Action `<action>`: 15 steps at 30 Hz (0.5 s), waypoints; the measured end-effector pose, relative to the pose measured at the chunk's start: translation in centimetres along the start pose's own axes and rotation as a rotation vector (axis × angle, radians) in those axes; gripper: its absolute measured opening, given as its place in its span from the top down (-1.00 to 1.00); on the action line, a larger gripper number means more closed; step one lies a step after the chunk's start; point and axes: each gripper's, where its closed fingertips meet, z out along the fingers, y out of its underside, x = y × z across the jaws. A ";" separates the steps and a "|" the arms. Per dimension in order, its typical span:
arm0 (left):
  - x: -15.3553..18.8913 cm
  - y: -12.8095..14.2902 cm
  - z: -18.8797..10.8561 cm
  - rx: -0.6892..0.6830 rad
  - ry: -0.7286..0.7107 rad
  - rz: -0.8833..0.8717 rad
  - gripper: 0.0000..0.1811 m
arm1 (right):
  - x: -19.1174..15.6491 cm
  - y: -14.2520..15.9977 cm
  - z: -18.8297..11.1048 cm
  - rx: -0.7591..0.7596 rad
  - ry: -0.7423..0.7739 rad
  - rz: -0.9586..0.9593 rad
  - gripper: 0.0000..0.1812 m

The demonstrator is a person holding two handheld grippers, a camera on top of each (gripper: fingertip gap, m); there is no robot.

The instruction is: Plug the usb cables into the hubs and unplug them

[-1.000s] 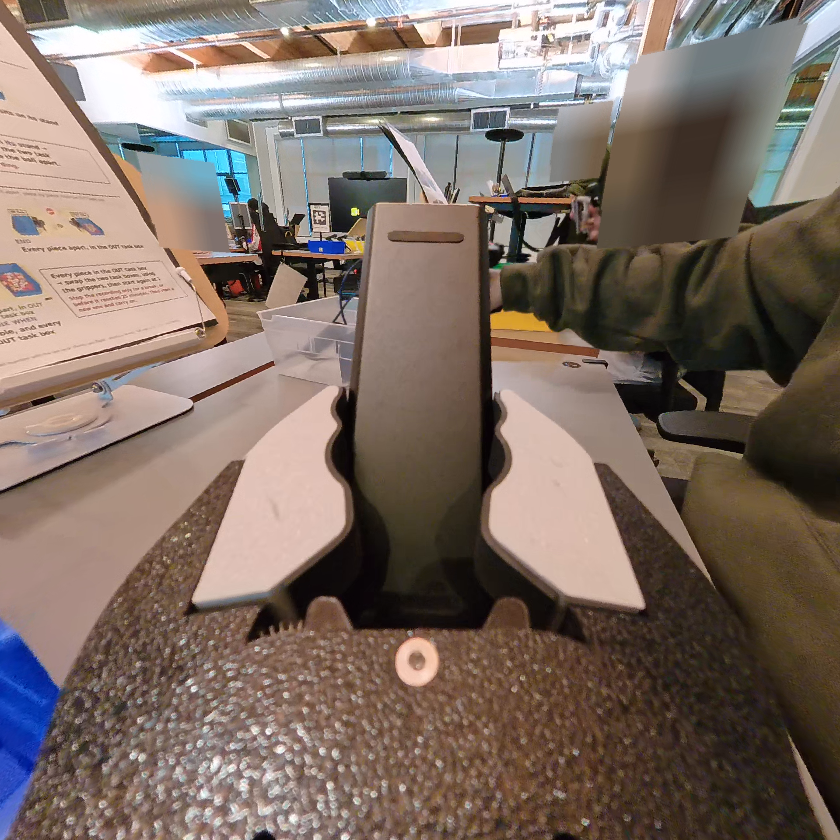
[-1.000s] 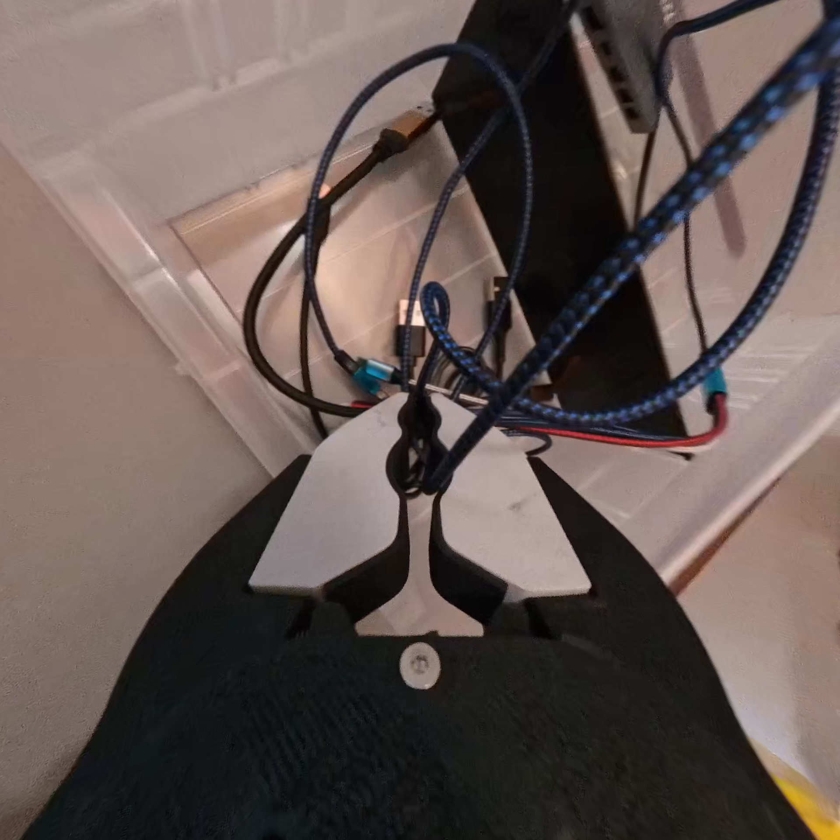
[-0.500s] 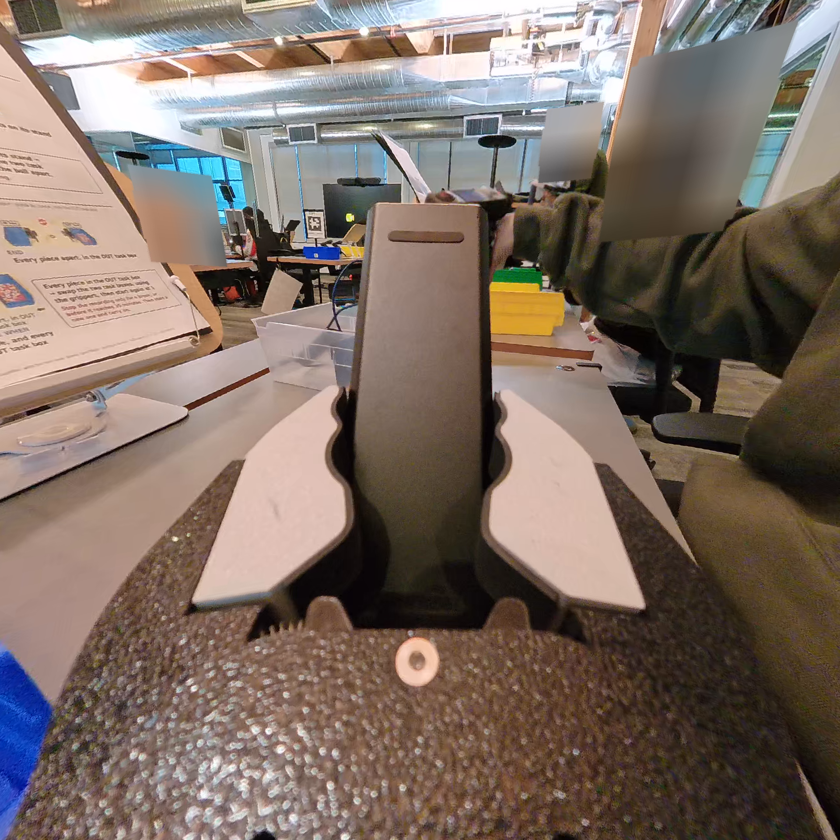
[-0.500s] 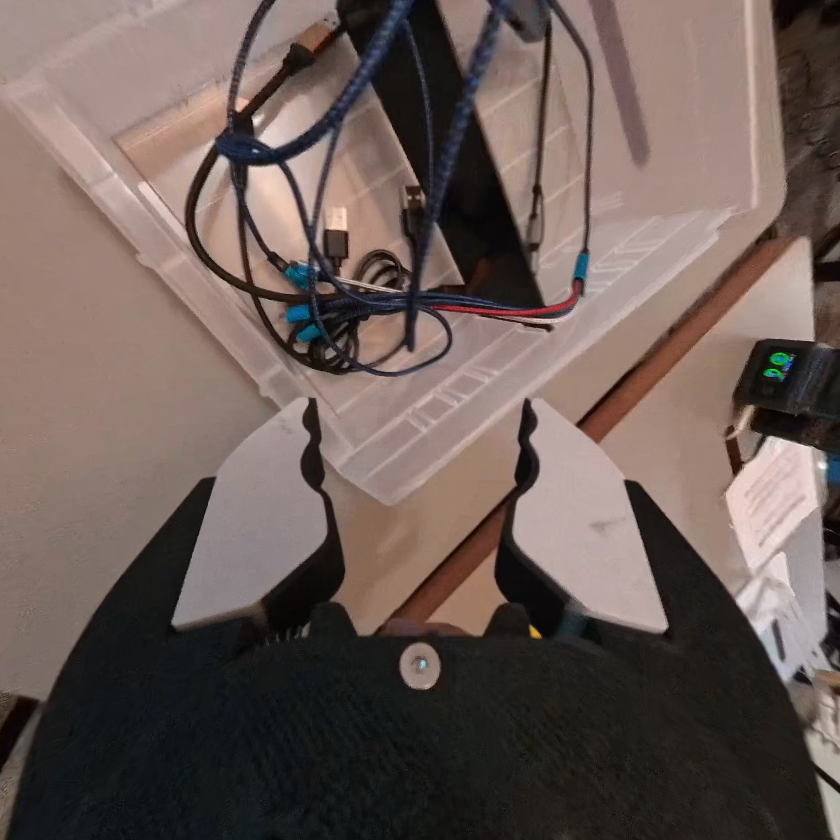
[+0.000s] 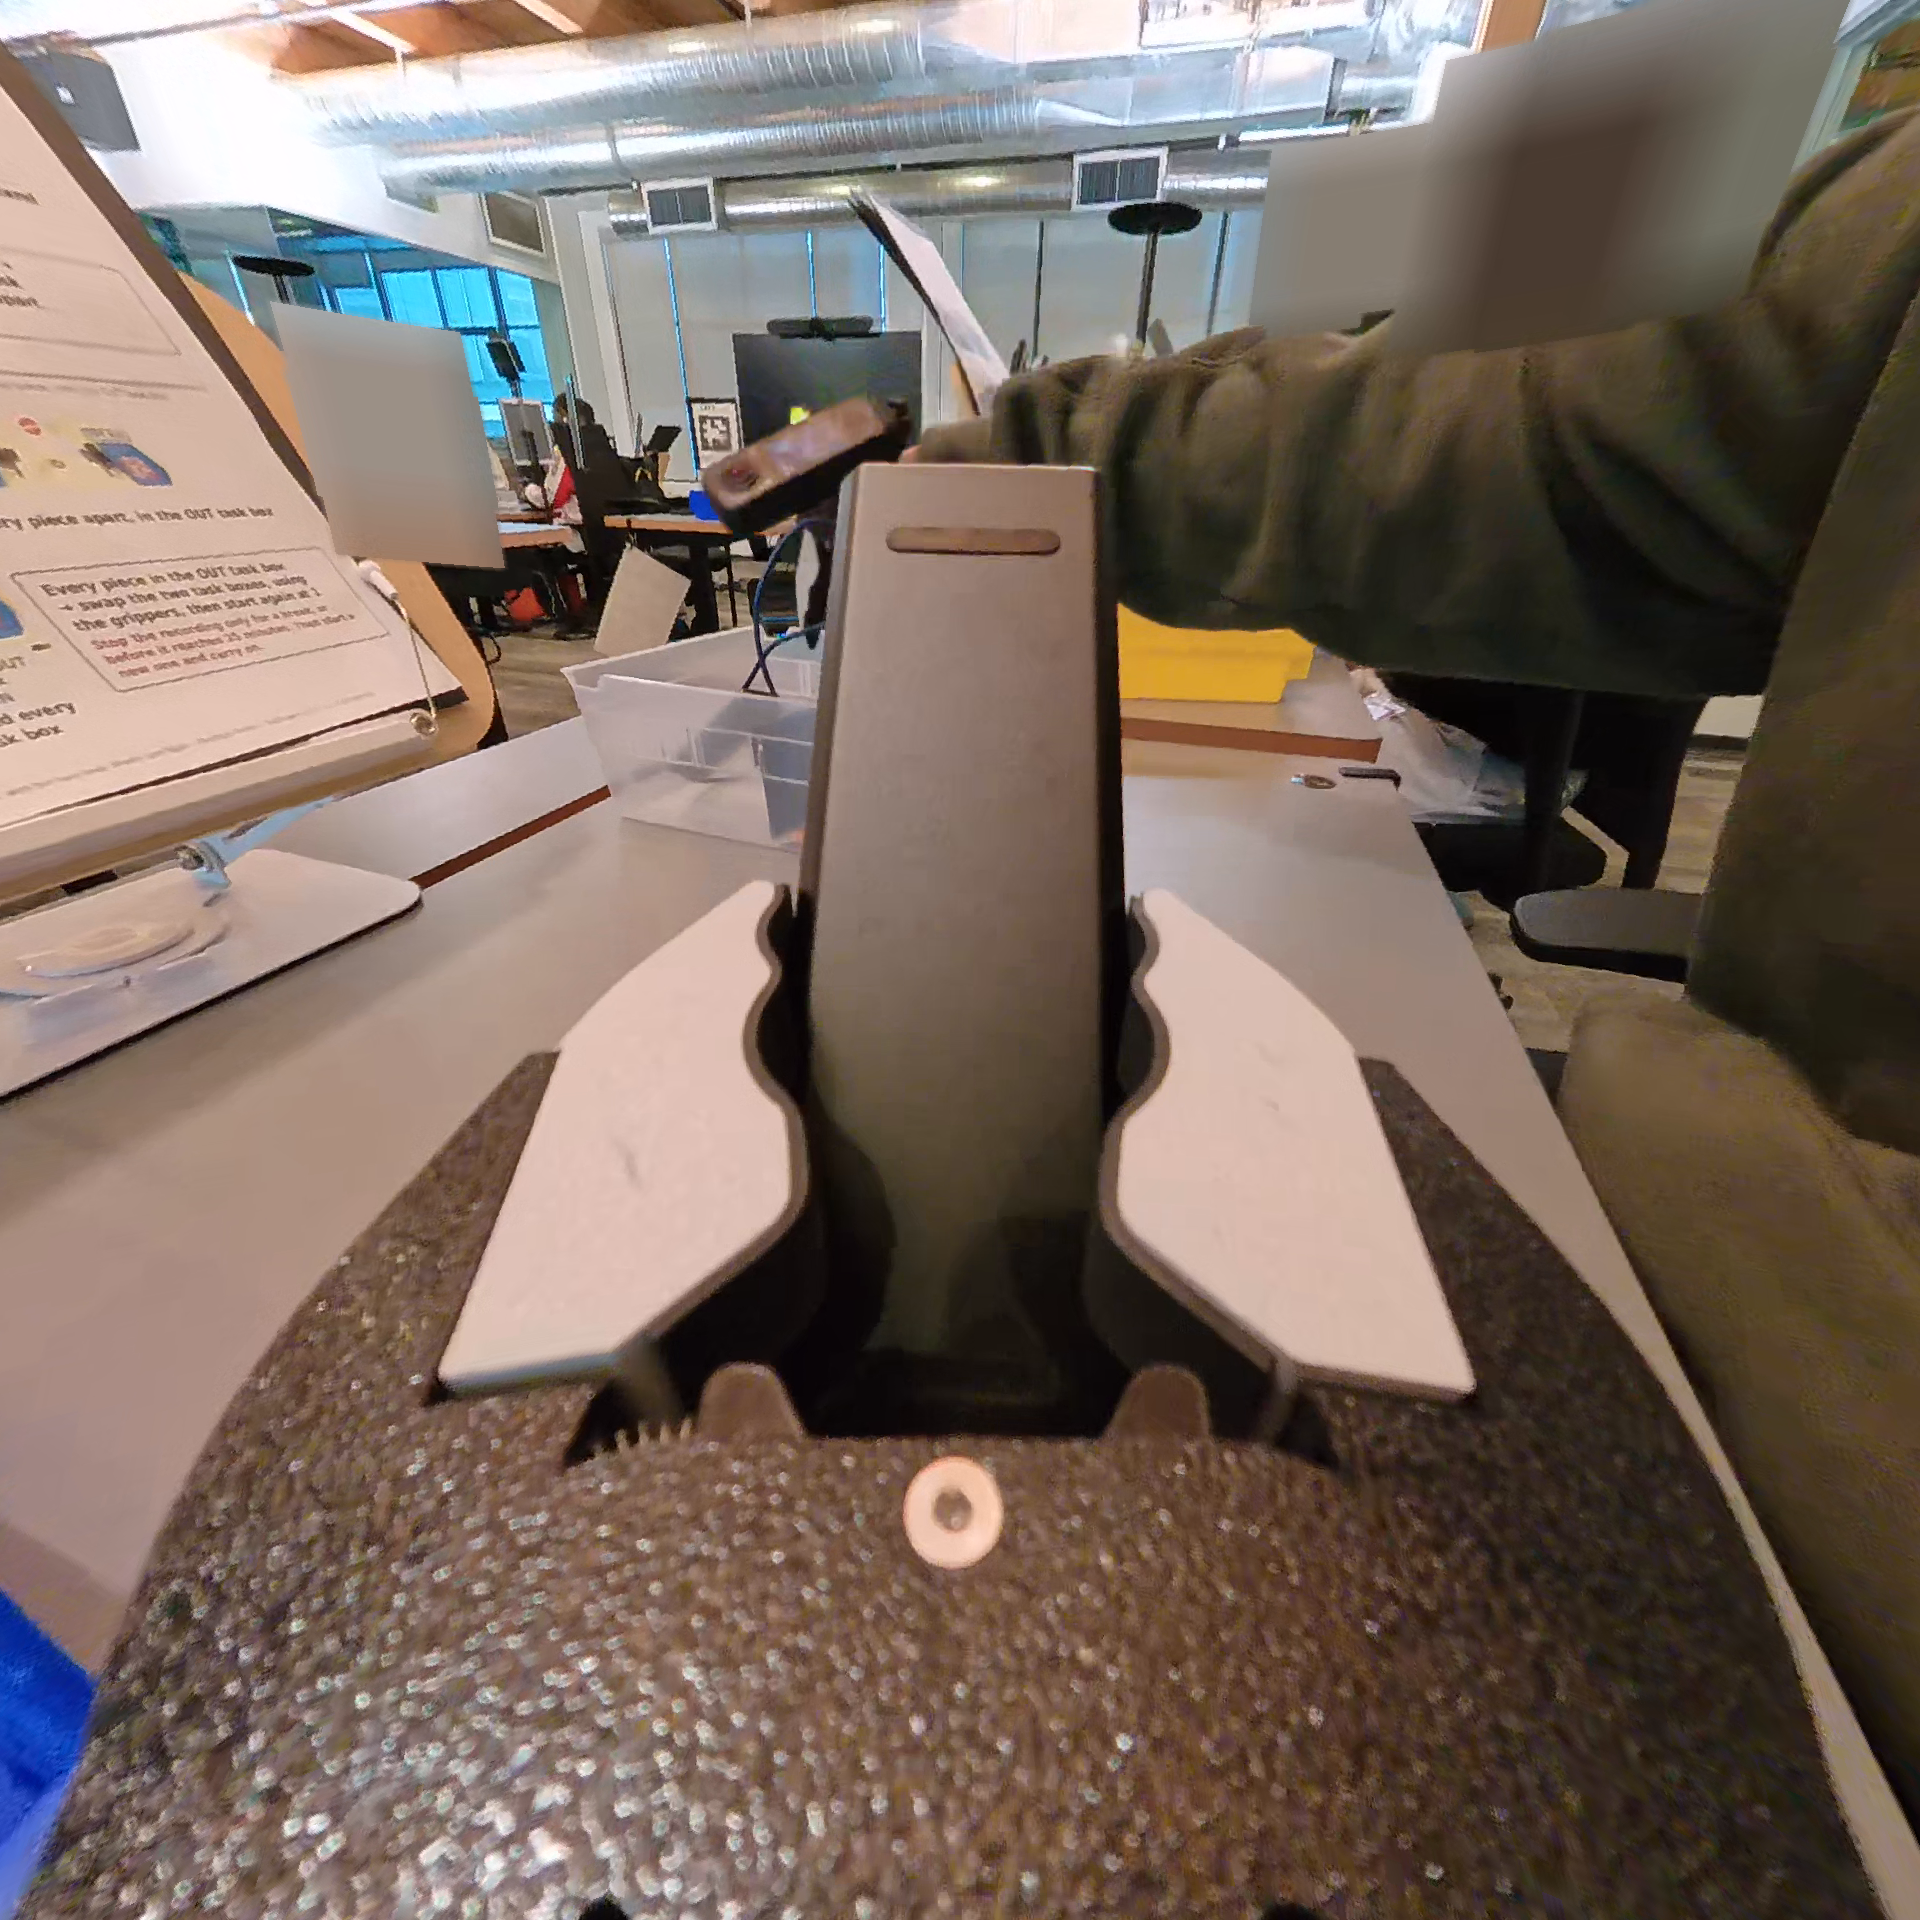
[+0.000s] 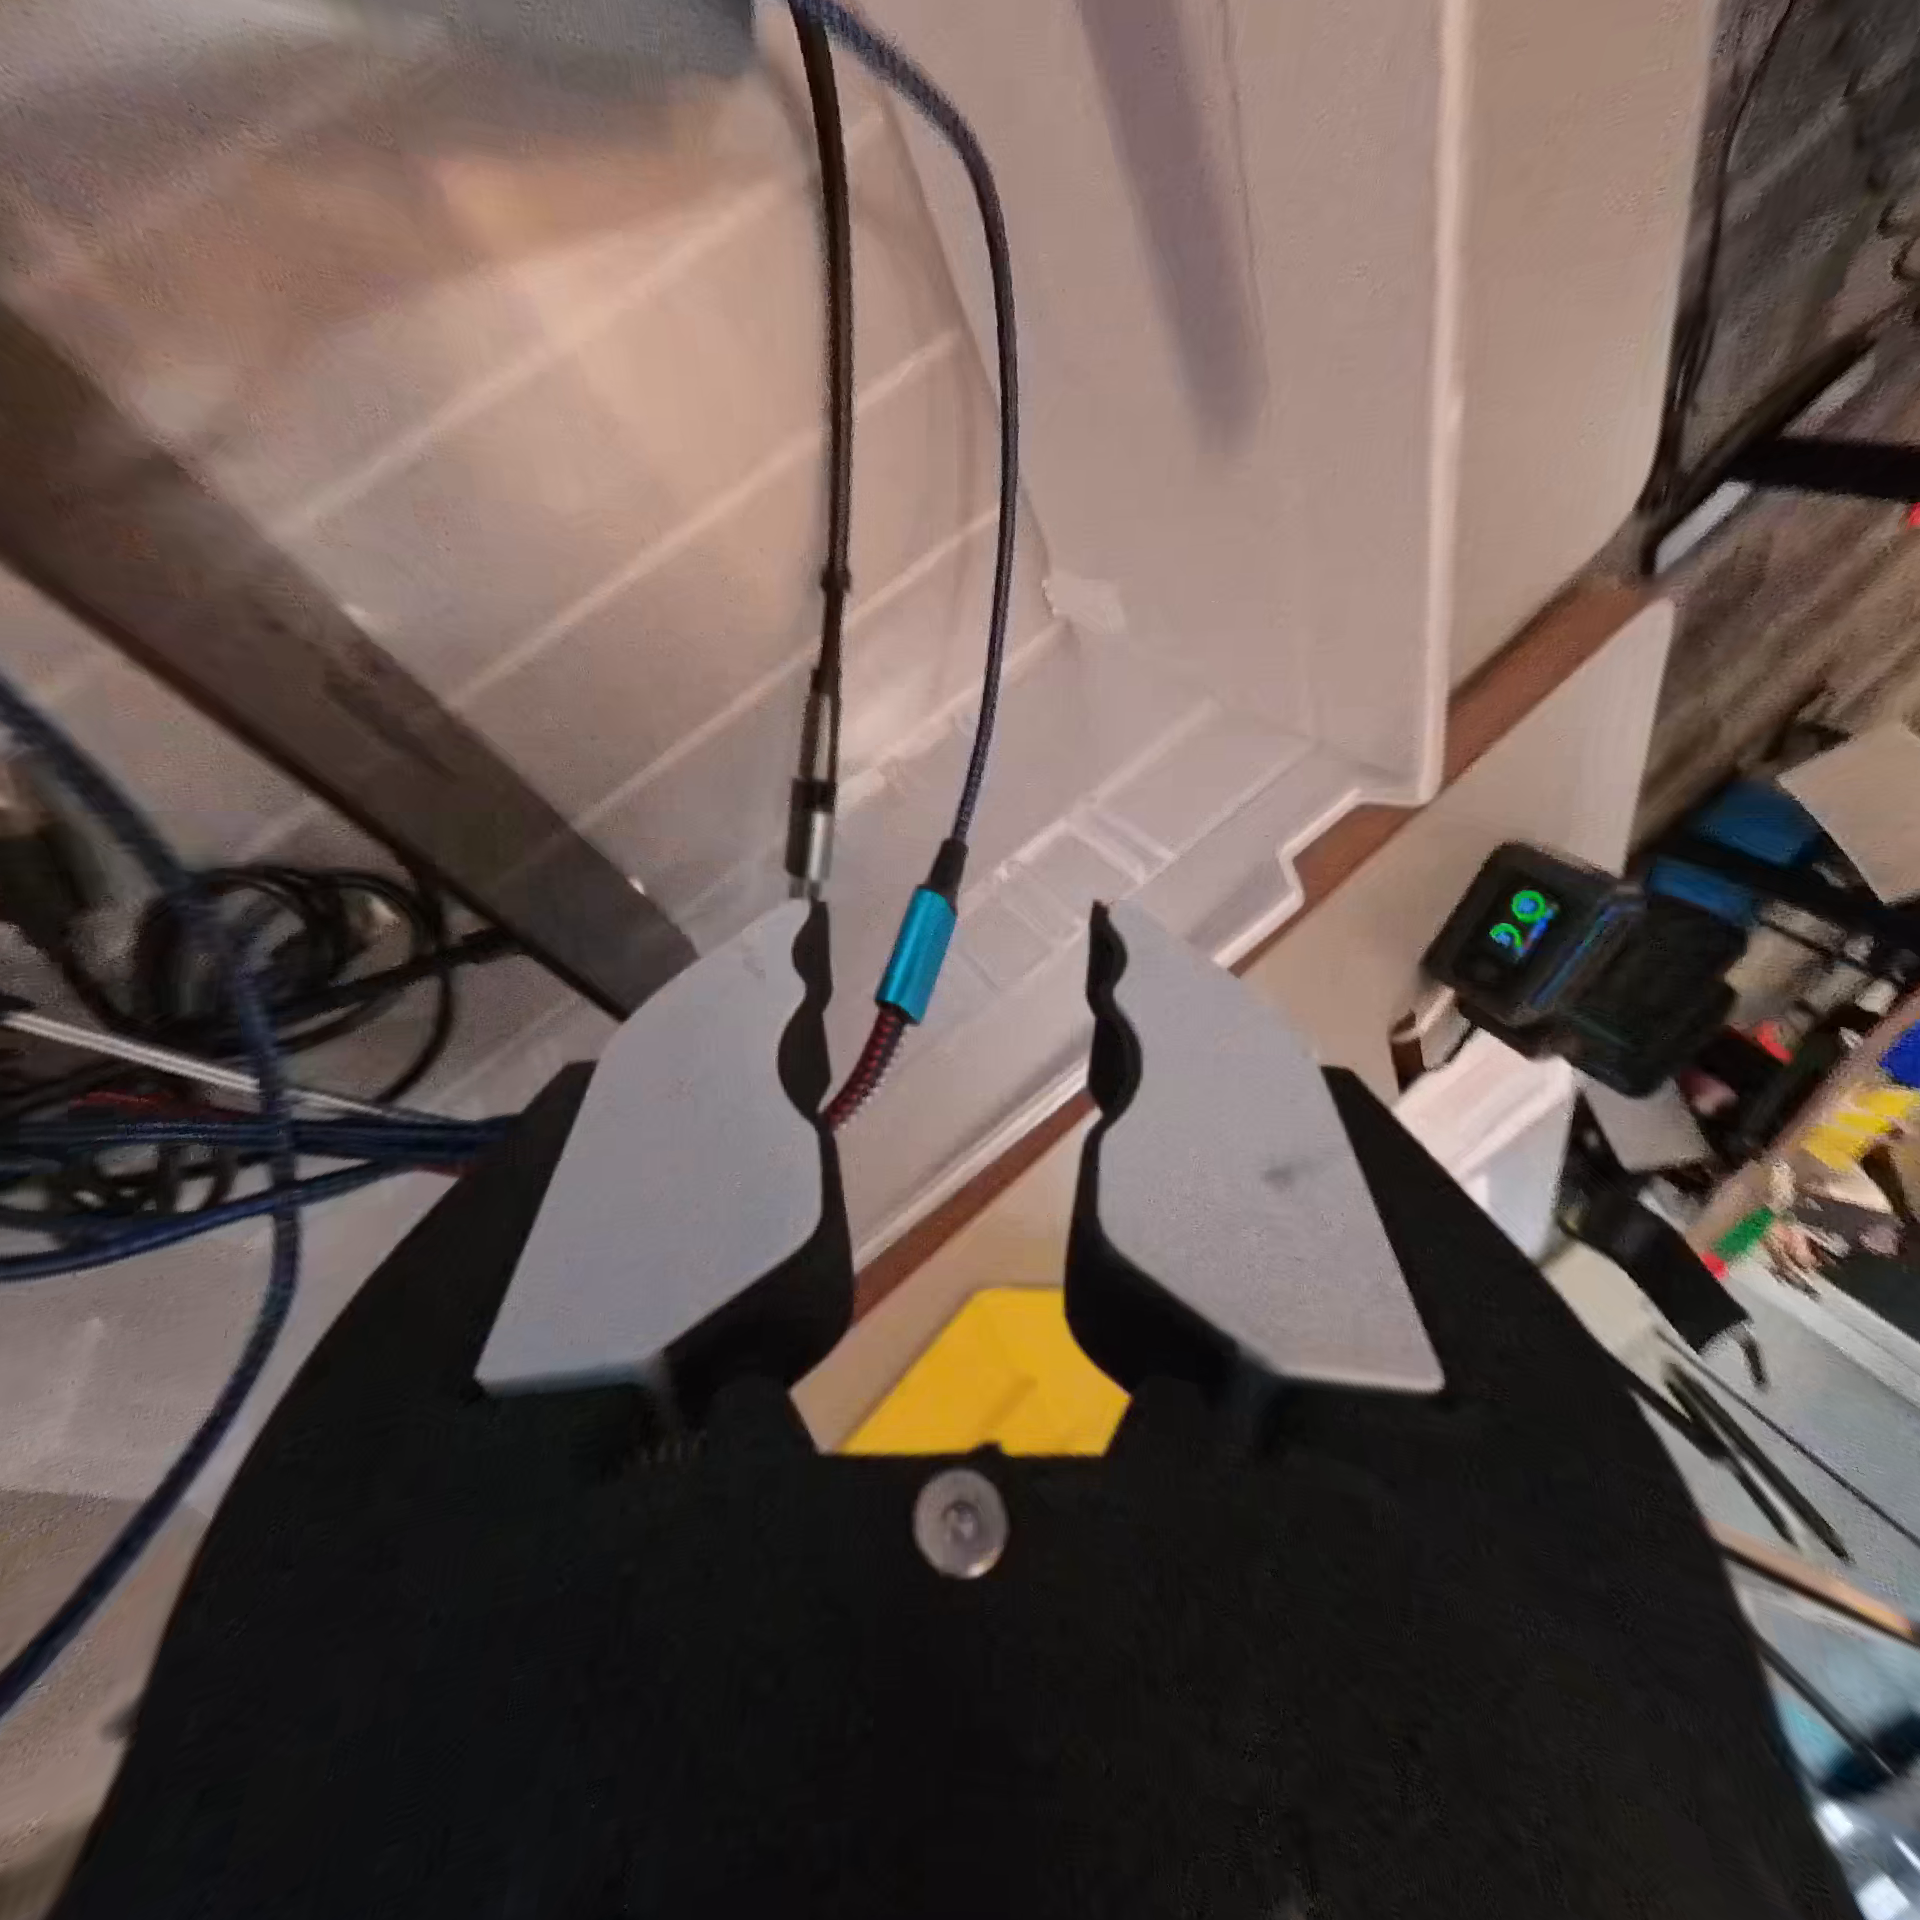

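My left gripper (image 5: 956, 894) is shut on an upright dark grey slab (image 5: 961, 831) with a slot near its top; both pads press its sides. In the right wrist view that slab shows as a dark bar (image 6: 312, 675) across the clear bin (image 6: 1247, 810). My right gripper (image 6: 951, 914) is open above the bin. Two cables hang from above: one with a teal connector (image 6: 914, 951) and red braid stands loose between the fingers, near the left one; one with a silver connector (image 6: 810, 842) ends at the left fingertip. In the left wrist view the right gripper (image 5: 800, 473) hovers beyond the slab's top.
A tangle of blue and black cables (image 6: 208, 1039) lies in the bin at left. The clear bin (image 5: 675, 717) stands on the grey table (image 5: 312, 1091). A yellow bin (image 5: 1205, 655) is behind it, a tilted instruction sheet (image 5: 156, 520) at left, a sleeve (image 5: 1455, 499) at right.
The right gripper was shut on a bundle of cables, opened wide and let them drop into the bin, then narrowed and moved to the hanging connectors. The left gripper kept hold of the slab.
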 end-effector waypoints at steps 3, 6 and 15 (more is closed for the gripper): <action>-0.2 0.8 0.4 -0.025 0.000 -0.010 0.36 | -0.8 0.7 1.6 -0.142 -0.039 -0.050 0.51; -0.2 1.6 0.8 -0.045 0.008 -0.024 0.36 | -1.1 0.4 2.0 -0.189 -0.046 -0.087 0.62; 0.1 2.5 1.5 -0.063 0.034 -0.041 0.36 | 0.1 0.3 3.3 -0.324 0.034 -0.212 0.71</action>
